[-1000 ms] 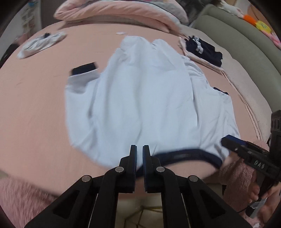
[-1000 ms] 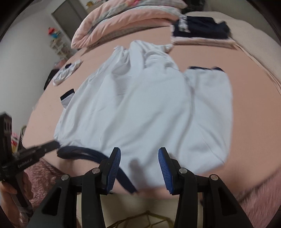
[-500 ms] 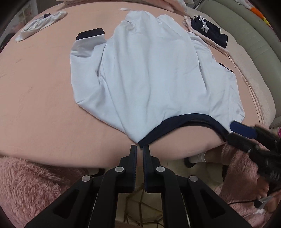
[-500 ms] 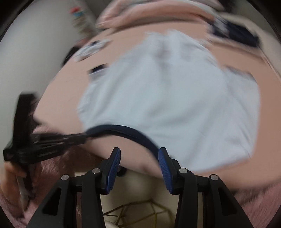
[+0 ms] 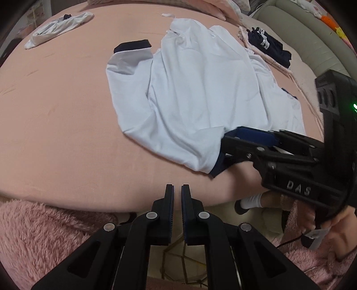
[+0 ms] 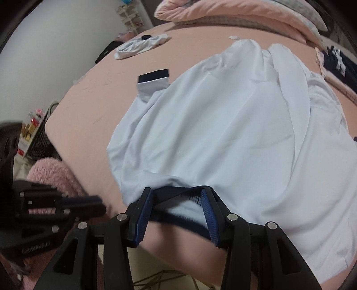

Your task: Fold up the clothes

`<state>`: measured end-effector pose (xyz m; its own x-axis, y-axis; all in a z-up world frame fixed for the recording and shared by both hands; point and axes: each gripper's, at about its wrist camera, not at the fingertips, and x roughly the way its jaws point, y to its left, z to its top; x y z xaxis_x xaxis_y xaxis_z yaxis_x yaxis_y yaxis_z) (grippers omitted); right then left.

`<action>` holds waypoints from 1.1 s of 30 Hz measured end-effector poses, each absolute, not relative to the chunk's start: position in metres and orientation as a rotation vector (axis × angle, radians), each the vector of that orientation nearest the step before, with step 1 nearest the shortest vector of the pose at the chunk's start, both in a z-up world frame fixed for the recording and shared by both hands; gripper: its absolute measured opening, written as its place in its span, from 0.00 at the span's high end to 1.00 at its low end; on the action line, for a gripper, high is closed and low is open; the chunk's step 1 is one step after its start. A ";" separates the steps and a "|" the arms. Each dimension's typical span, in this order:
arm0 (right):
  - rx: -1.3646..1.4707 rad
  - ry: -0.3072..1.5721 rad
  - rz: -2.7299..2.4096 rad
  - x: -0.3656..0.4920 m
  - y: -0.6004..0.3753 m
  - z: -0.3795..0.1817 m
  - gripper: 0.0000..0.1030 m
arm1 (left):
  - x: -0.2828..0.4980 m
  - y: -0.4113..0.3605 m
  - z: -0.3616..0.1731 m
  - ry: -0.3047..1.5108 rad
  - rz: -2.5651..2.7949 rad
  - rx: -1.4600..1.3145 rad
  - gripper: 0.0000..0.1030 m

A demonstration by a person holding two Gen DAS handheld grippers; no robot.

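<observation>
Meanwhile the white shirt (image 5: 200, 93) lay spread across the pink bed (image 5: 55, 116), its navy hem (image 6: 178, 194) at the near edge and one navy-cuffed sleeve (image 5: 131, 51) stretched out to the left.

The left gripper (image 5: 177, 196) hung just off the bed's near edge, a little short of the hem, its fingers (image 5: 169, 200) clenched together with nothing between them.

The right gripper (image 6: 176, 214) was at the hem. Its fingers (image 6: 142, 214) stood parted, with the navy band and a bit of white cloth between them. In the right wrist view the hem ran from one blue pad to the other, but I could not tell whether the pads pressed on it. From the left wrist view, the right gripper (image 5: 232, 142) reached in from the right, its tips buried in the bunched lower corner of the shirt.

Farther back on the bed, a small white and navy garment (image 5: 58, 29) lay near the far left, well apart from the shirt. A dark folded garment (image 5: 270, 44) rested on a pale cloth at the far right, beside a grey-green sofa (image 5: 301, 38). Pink bedding (image 6: 234, 15) was piled at the head. A fuzzy pink sleeve (image 5: 44, 232) showed at the lower left.
</observation>
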<state>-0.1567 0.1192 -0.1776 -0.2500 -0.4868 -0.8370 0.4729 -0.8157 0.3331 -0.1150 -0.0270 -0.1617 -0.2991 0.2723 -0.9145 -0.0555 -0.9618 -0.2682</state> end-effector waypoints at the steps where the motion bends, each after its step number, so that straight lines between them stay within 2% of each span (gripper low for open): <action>1: 1.411 -0.067 -2.075 -0.158 0.120 -0.177 0.57 | -0.117 -0.028 -0.161 -0.294 2.367 -1.707 0.95; 3: 1.406 -0.162 -1.979 -0.156 0.119 -0.179 0.57 | -0.122 -0.030 -0.160 -0.297 2.393 -1.702 0.95; 6: 1.382 -0.147 -1.880 -0.139 0.105 -0.184 0.57 | -0.131 -0.031 -0.163 -0.265 2.419 -1.734 0.95; 8: 1.343 -0.139 -1.909 -0.133 0.100 -0.186 0.57 | -0.133 -0.036 -0.164 -0.299 2.404 -1.744 0.95; 12: 1.309 -0.280 -1.909 -0.143 0.098 -0.192 0.57 | -0.140 -0.028 -0.172 -0.324 2.377 -1.753 0.95; 19: 1.344 -0.386 -1.746 -0.139 0.101 -0.203 0.60 | -0.152 -0.035 -0.184 -0.417 2.351 -1.757 0.95; 27: 1.359 -0.109 -1.805 -0.112 0.101 -0.195 0.61 | -0.147 -0.025 -0.173 -0.331 2.373 -1.696 0.95; 33: 1.373 -0.052 -1.937 -0.109 0.117 -0.177 0.61 | -0.135 -0.028 -0.161 -0.331 2.408 -1.625 0.95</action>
<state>-0.1091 0.1168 -0.1767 -0.1453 -0.5876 -0.7960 0.5442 -0.7194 0.4317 -0.1353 -0.0281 -0.1609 -0.3655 0.3023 -0.8803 -0.0538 -0.9511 -0.3043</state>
